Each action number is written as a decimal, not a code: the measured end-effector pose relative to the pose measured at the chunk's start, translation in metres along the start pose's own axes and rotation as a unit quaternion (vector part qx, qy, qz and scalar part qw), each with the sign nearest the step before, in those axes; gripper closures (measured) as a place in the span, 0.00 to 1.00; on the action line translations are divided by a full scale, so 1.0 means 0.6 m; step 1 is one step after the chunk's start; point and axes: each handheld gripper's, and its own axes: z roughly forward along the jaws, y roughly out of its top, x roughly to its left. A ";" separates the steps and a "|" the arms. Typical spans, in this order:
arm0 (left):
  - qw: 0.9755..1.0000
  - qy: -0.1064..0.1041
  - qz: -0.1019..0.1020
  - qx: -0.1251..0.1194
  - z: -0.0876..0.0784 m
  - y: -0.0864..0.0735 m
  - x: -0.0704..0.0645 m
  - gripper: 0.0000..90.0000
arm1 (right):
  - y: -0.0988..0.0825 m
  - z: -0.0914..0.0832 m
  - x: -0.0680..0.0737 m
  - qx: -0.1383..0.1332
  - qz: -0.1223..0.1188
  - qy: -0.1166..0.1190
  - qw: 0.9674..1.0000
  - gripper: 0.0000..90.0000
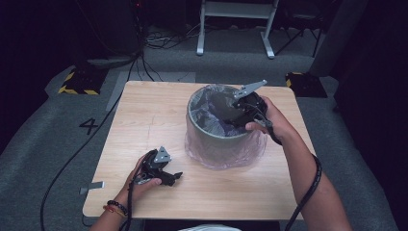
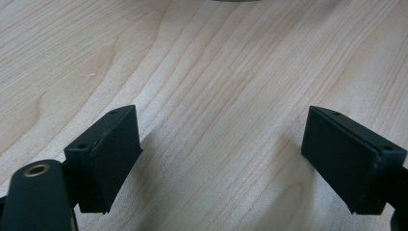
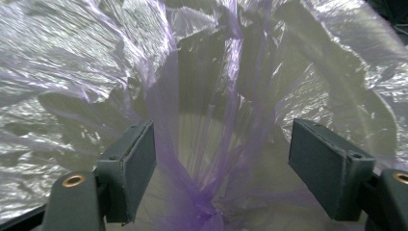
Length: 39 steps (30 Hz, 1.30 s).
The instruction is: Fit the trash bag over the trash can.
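Observation:
A grey round bin [image 1: 211, 134] lined with a thin, clear purple bag [image 1: 226, 153] stands on the wooden table [image 1: 154, 110], right of centre. The bag's edge hangs crumpled outside the bin's foot. My right gripper [image 1: 232, 115] reaches into the bin's mouth from the right. In the right gripper view it [image 3: 221, 163] stands open; a gathered pleat of the bag [image 3: 231, 72] rises between the jaws without being pinched. My left gripper [image 1: 174, 177] rests low near the table's front left, open, with nothing but bare wood [image 2: 216, 72] between its jaws [image 2: 221, 159].
A grey strip [image 1: 91, 186] sticks out at the table's front left corner. Cables run over the grey floor on the left. Black-and-yellow blocks [image 1: 79, 83] lie behind the table, and a white frame [image 1: 235, 26] stands farther back.

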 end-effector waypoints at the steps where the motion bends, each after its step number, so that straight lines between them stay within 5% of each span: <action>1: 1.000 0.000 0.000 0.000 0.000 0.000 0.000 0.15 | 0.001 0.002 0.000 0.003 -0.002 0.000 1.000 0.28; 12: 1.000 0.000 0.000 0.000 0.000 0.000 0.000 0.15 | 0.003 0.009 -0.001 0.027 -0.017 0.024 0.999 0.21; 26: 1.000 0.000 0.000 0.000 0.000 0.000 0.000 0.15 | 0.009 0.025 0.004 0.081 -0.029 0.014 0.996 0.22; 39: 1.000 0.000 0.000 0.000 0.000 0.000 0.000 0.15 | 0.009 0.015 -0.001 0.056 -0.016 0.015 0.998 0.24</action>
